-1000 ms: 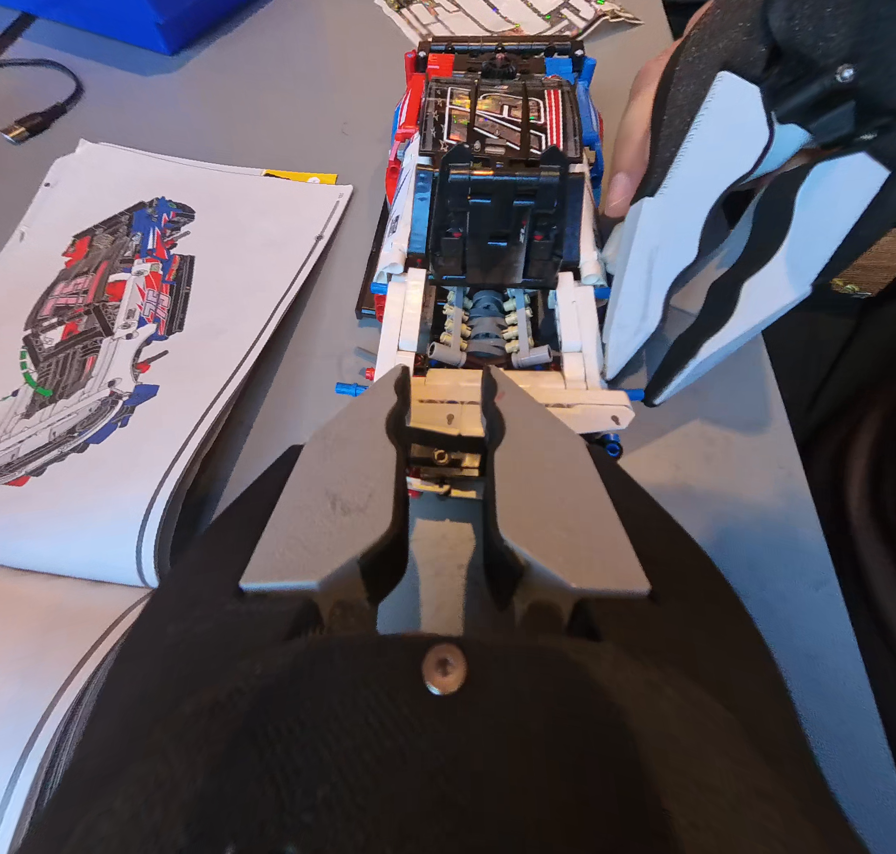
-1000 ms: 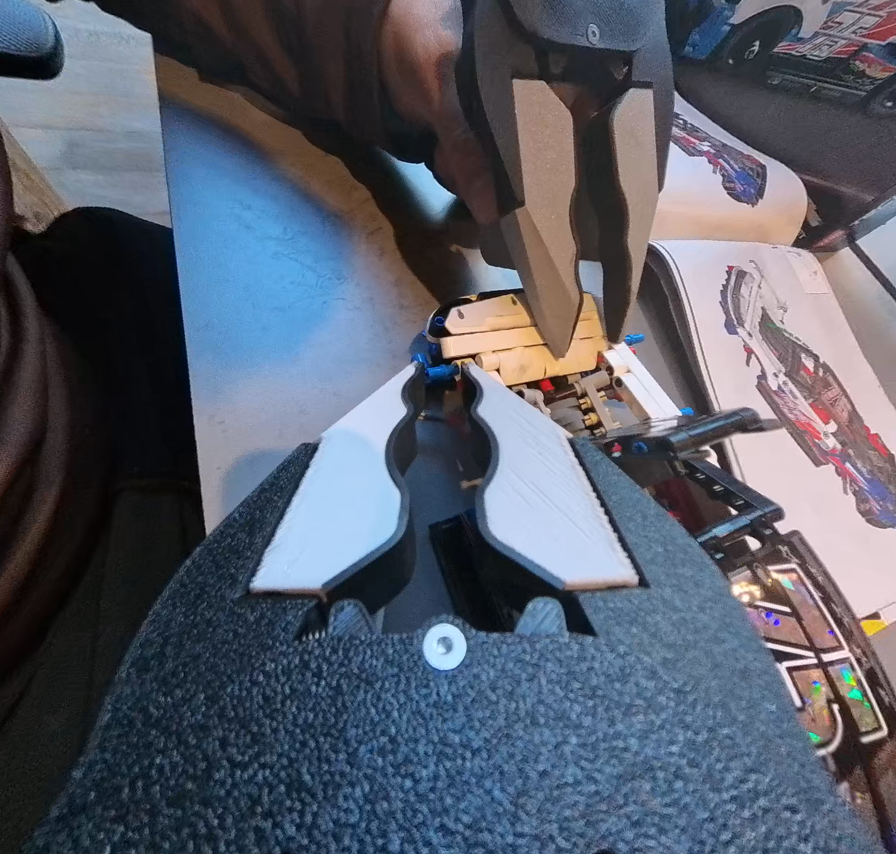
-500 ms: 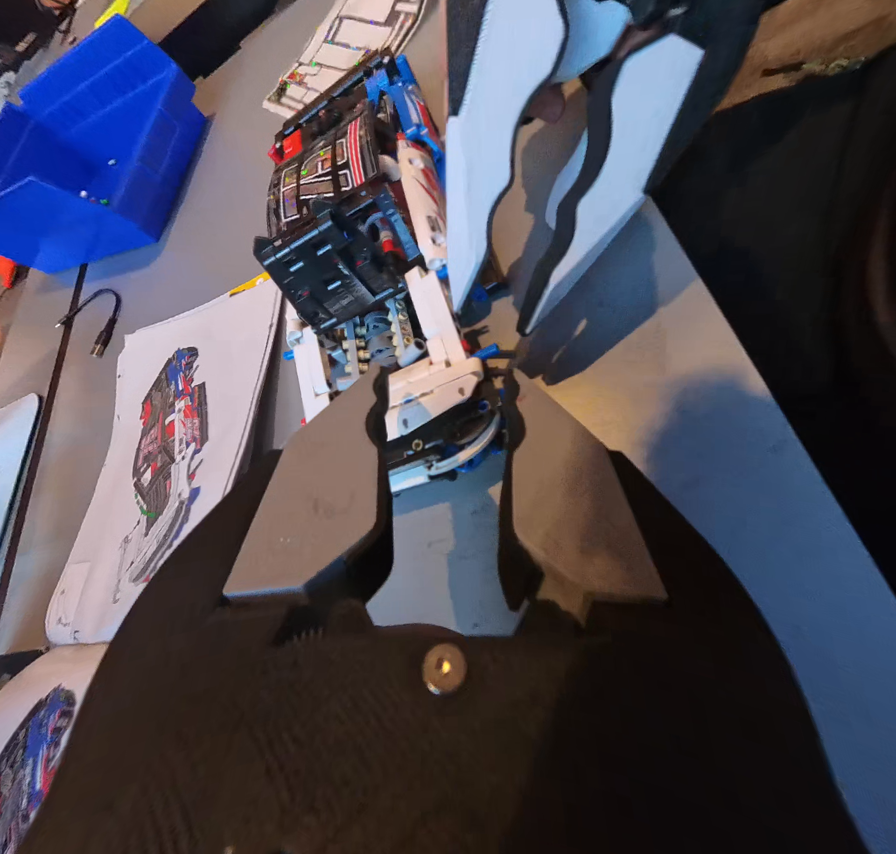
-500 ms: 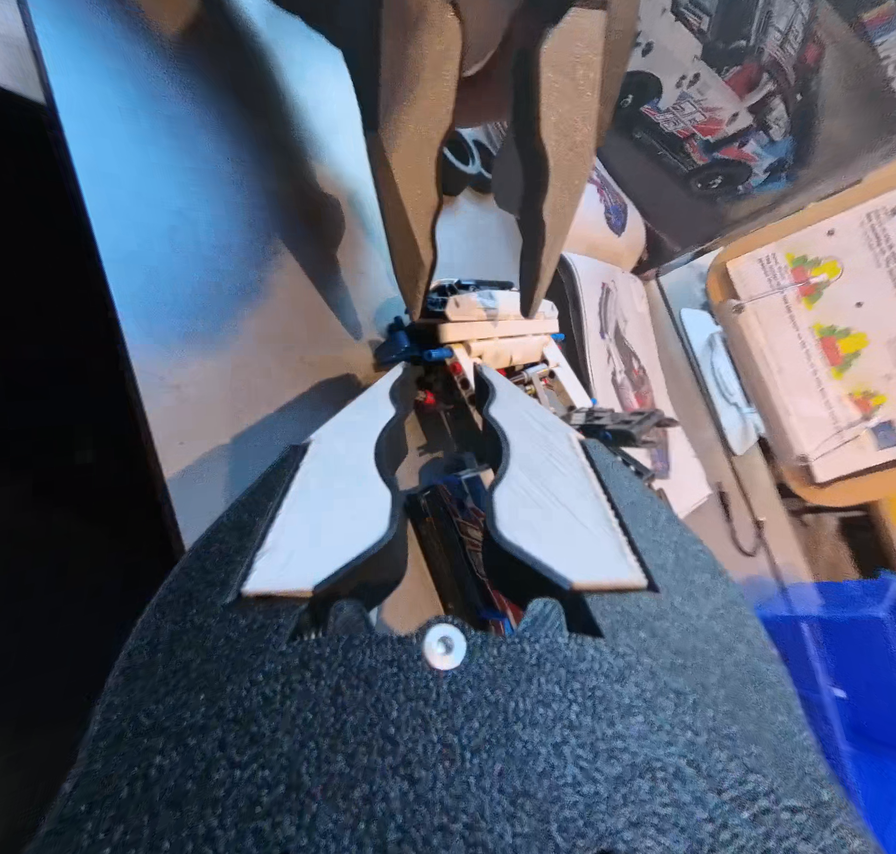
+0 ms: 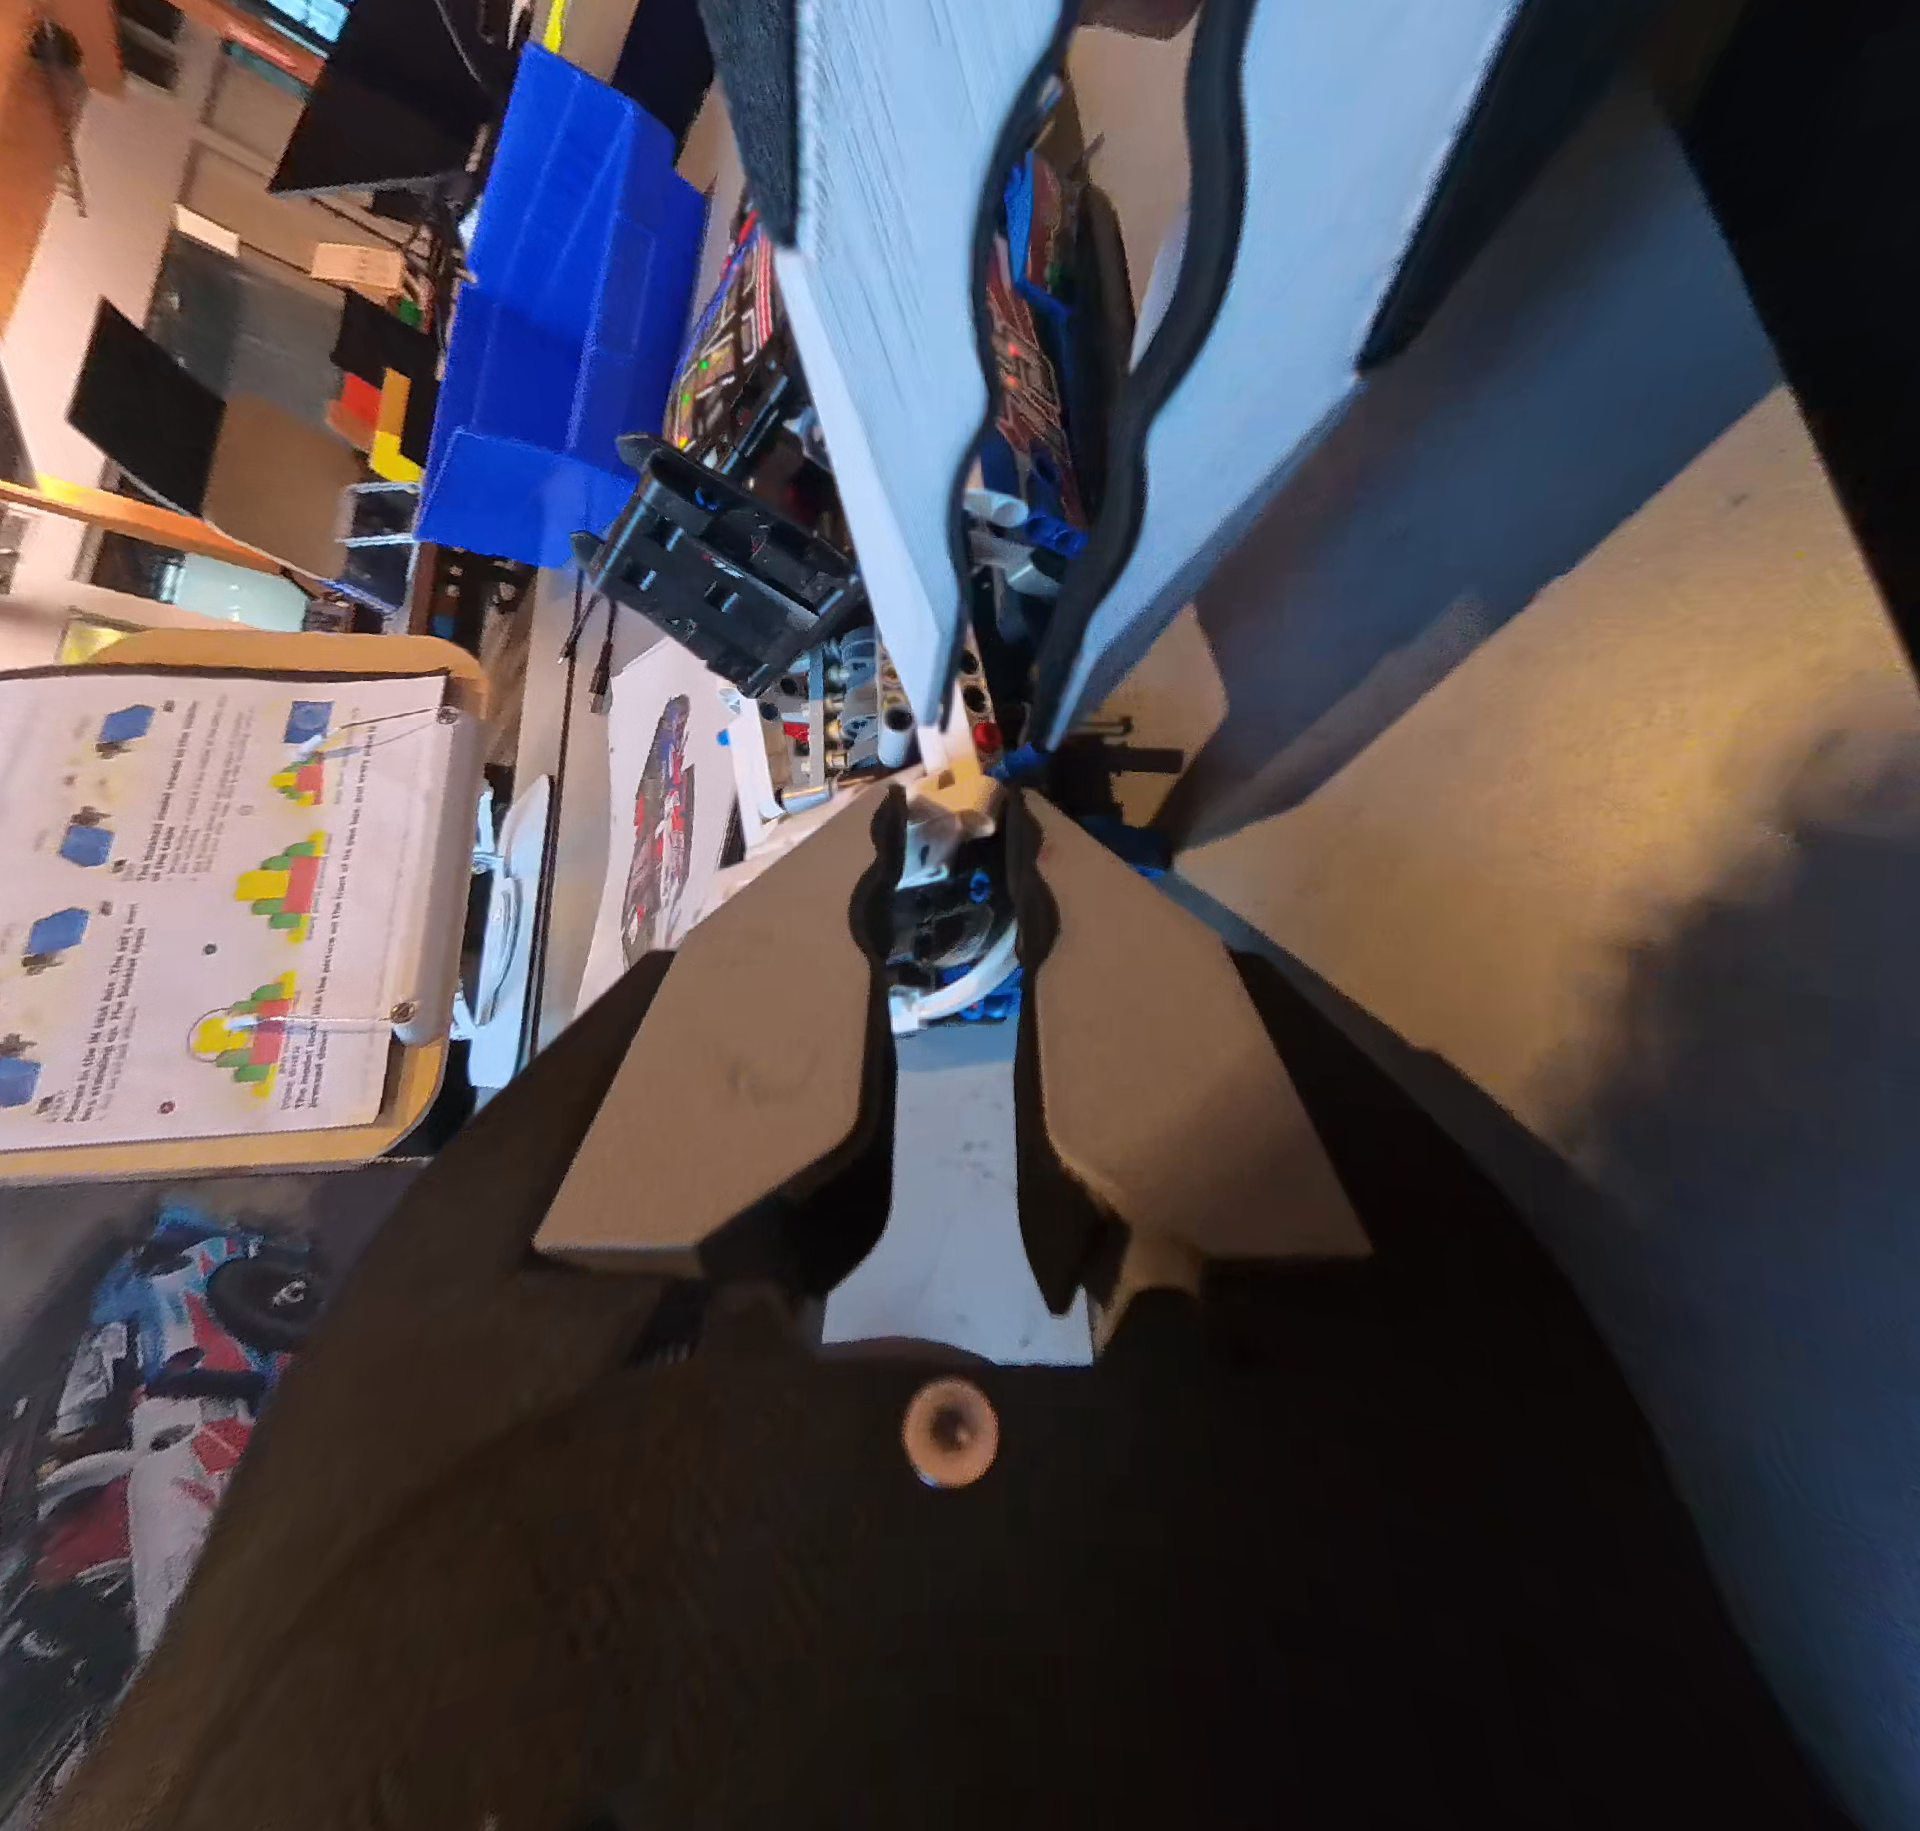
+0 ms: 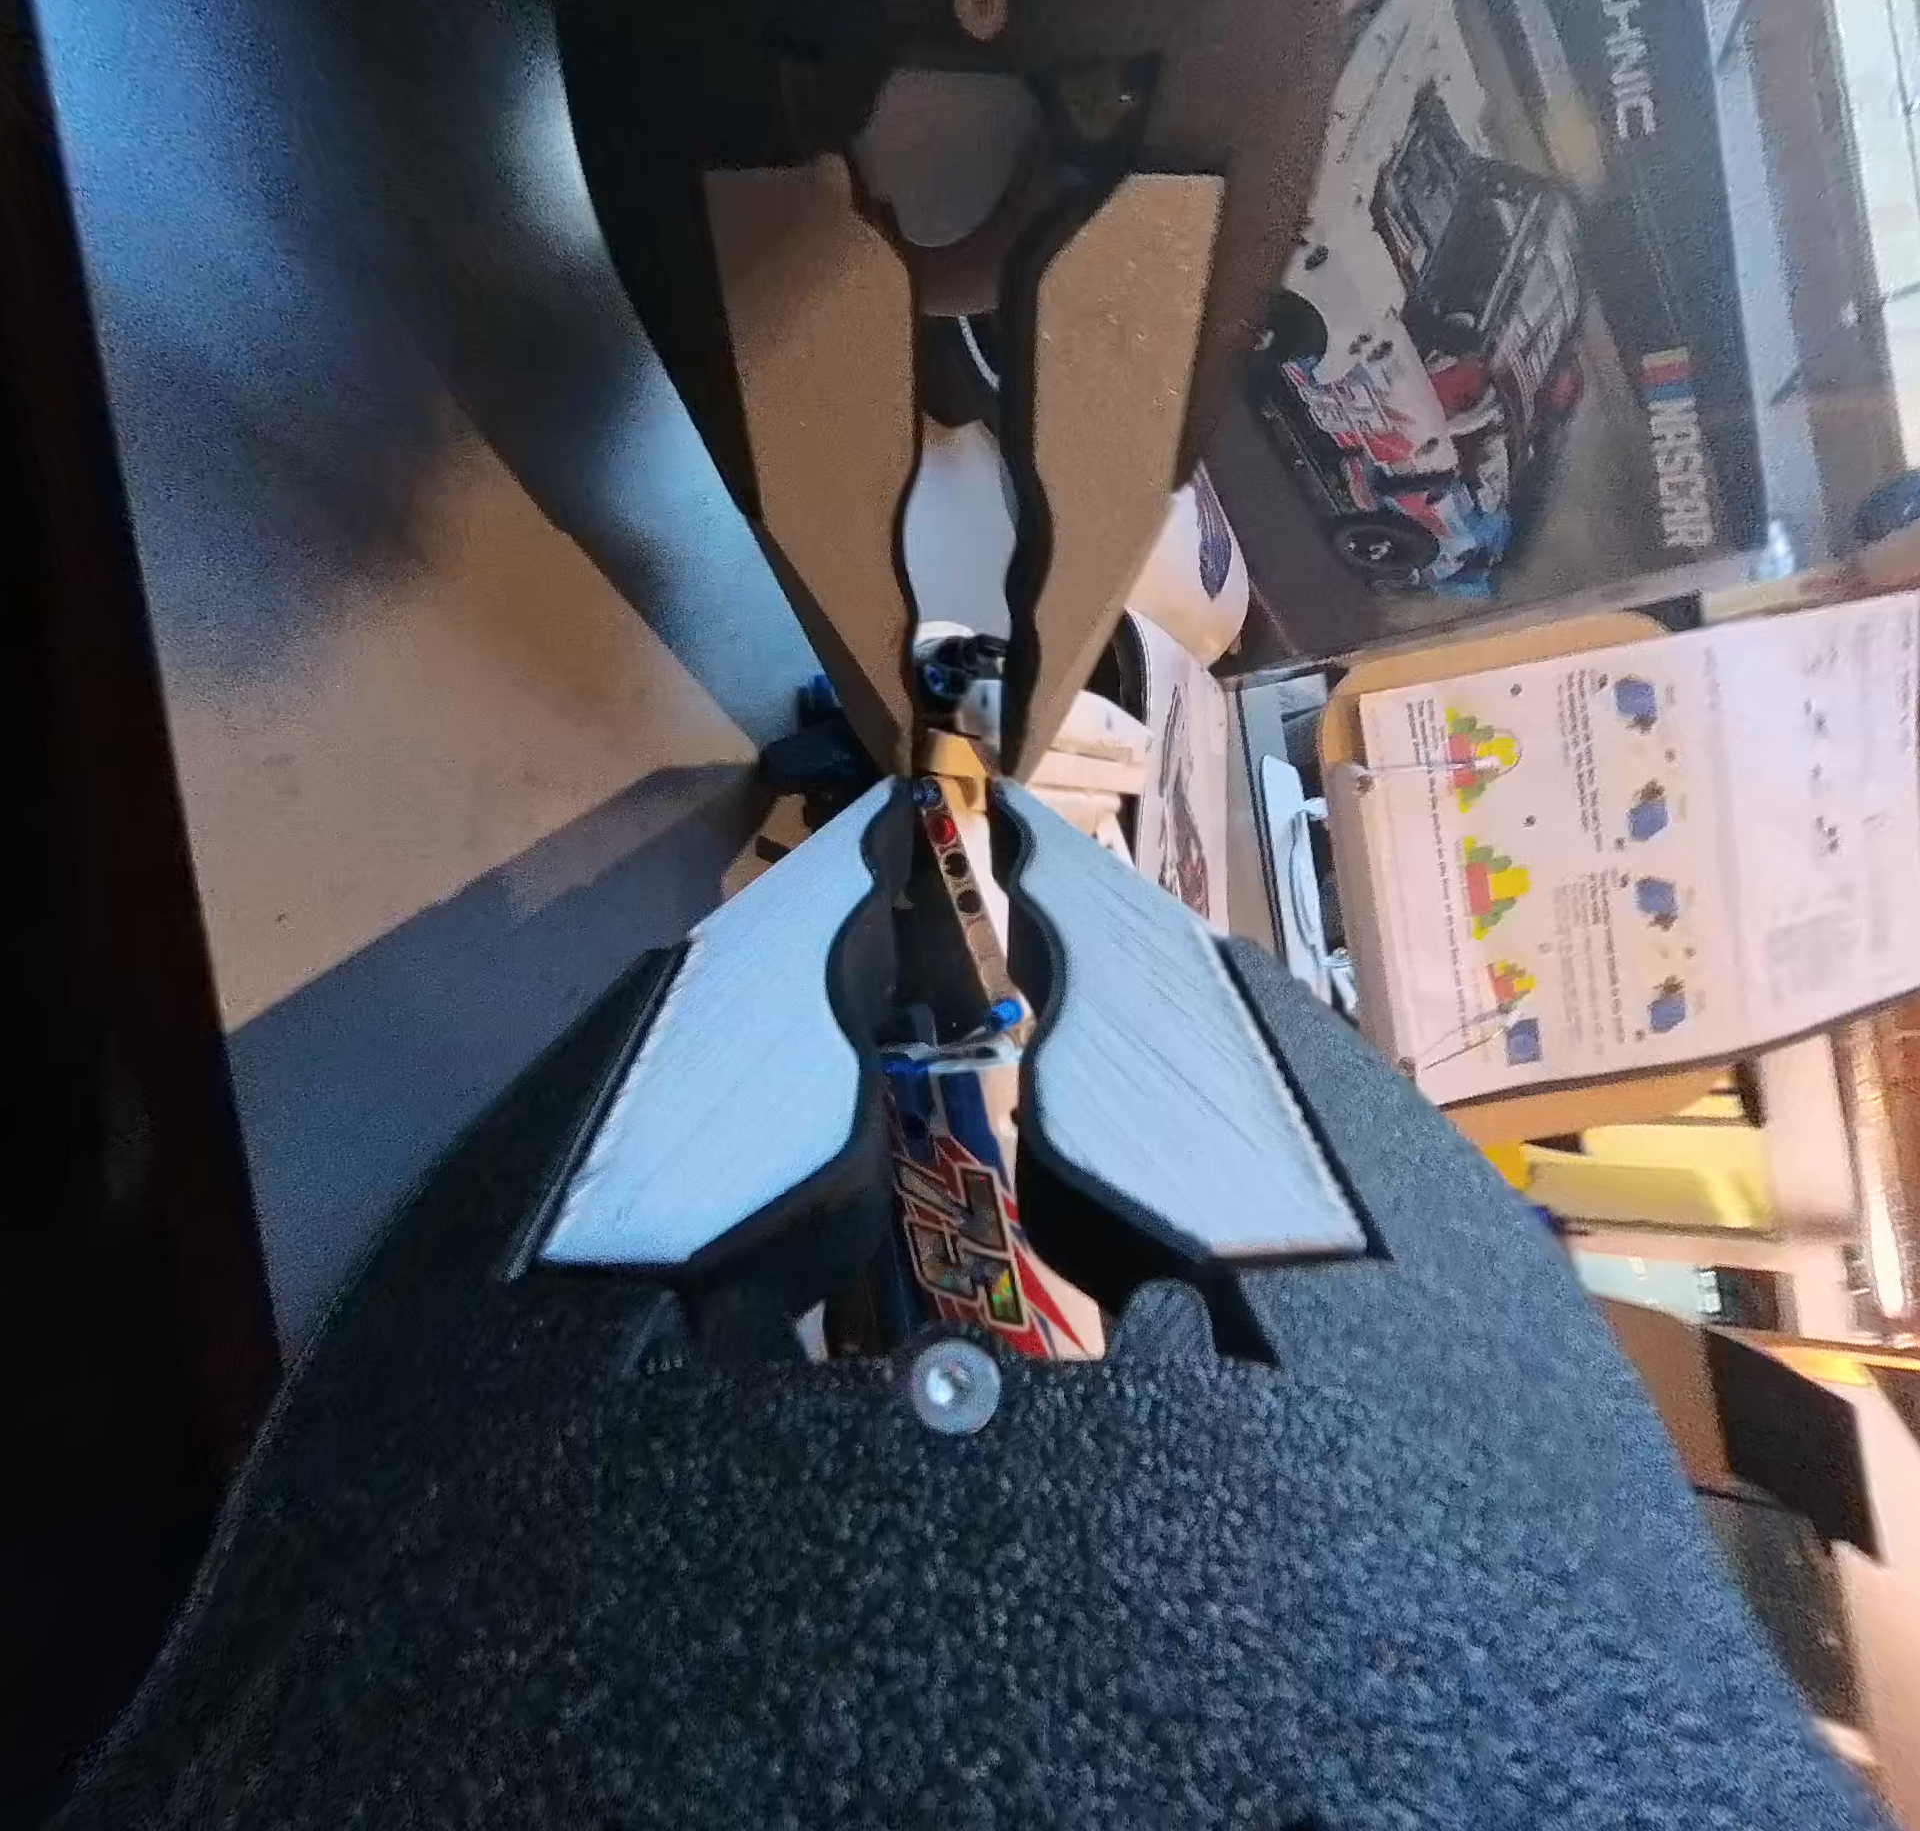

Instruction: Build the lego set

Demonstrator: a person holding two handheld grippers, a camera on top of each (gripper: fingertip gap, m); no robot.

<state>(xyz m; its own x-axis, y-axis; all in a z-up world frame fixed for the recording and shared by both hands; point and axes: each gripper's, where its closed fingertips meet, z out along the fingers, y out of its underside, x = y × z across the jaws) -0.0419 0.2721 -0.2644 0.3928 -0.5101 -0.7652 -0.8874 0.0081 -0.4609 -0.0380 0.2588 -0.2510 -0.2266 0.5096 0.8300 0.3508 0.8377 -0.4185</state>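
Note:
The lego car (image 5: 717,576) is white, blue, red and black, and stands tipped on its side over the grey table (image 5: 1455,898). My left gripper (image 5: 951,815), with tan fingers, is shut on the car's white and blue front end. My right gripper (image 5: 987,737), with white fingers, comes from the opposite side, and its tips nearly meet the left ones. In the right wrist view my right gripper (image 6: 945,794) is shut on the car's side edge; the stickered side panel (image 6: 966,1251) runs between its fingers. The left gripper (image 6: 961,763) faces it from above.
A blue bin (image 5: 561,327) stands behind the car. An open instruction booklet (image 5: 665,825) lies beside it. A tan board with a printed sheet (image 6: 1621,846) and the set's box (image 6: 1507,275) are further off. The table edge (image 6: 223,898) is close by. The grippers are tip to tip, or close to it.
The car lay flat on its wheels a second ago; both grippers have rolled it onto its side. Both views have turned with it and the grippers have come closer together.

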